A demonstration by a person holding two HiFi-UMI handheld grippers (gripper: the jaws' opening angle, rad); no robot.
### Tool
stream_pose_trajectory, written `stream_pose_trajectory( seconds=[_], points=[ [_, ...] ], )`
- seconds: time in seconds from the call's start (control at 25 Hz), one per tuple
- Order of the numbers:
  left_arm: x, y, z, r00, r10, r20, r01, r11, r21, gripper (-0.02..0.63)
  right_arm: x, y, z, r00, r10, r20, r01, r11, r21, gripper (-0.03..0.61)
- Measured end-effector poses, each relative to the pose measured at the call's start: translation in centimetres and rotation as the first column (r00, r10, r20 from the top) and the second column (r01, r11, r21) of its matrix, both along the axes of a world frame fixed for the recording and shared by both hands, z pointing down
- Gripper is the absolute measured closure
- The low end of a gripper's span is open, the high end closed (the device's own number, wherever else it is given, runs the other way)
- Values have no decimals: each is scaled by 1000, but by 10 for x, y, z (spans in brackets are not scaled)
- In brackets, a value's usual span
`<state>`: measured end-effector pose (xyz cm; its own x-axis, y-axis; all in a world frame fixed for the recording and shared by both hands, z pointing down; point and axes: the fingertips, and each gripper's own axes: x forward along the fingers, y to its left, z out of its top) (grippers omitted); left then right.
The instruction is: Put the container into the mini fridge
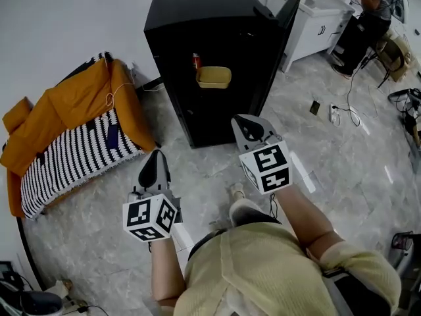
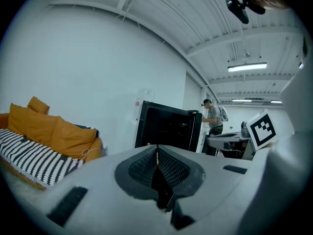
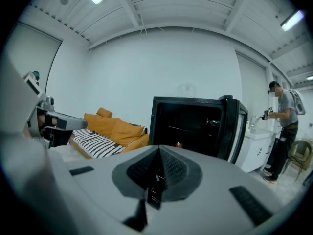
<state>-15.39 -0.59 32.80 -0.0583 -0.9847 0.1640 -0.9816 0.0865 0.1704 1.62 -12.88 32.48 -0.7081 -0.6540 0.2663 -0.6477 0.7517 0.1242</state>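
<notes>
One yellow container (image 1: 214, 77) sits inside the black fridge (image 1: 197, 12), on a shelf high in its open front. A red can (image 1: 196, 60) stands just beside it, slightly deeper in the fridge and toward the sofa side. The fridge door (image 1: 286, 15) is swung wide open on the side away from the sofa.

Neither of your grippers touches the container or the fridge. You hold both out in front of the fridge, above the floor, pointing toward its open front. Your right gripper (image 1: 248, 125) is the nearer one, just short of the fridge's lower front corner. Its jaws are pressed together with nothing between them. Your left gripper (image 1: 156, 165) is farther back from the fridge, between it and the sofa. Its jaws also meet along a thin line and grip nothing.

An orange sofa (image 1: 59, 120) stands beside the fridge against the same wall, with a black-and-white striped blanket (image 1: 72, 157) spread over its seat. Beyond the fridge, on the door side, is a white cabinet (image 1: 312, 25), and a person (image 1: 368, 5) stands at it. A few cables lie on the grey marbled floor (image 1: 342, 157) near the cabinet, well apart from the fridge.
</notes>
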Motion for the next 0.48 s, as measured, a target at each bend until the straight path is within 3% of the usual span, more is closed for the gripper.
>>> stream_pose_trajectory(
  seconds=[0.48],
  points=[
    [6, 16, 14, 1000, -4, -17, 3, 1000, -27, 591, -2, 12, 3, 998, -23, 55, 25, 999, -43, 549]
  ],
)
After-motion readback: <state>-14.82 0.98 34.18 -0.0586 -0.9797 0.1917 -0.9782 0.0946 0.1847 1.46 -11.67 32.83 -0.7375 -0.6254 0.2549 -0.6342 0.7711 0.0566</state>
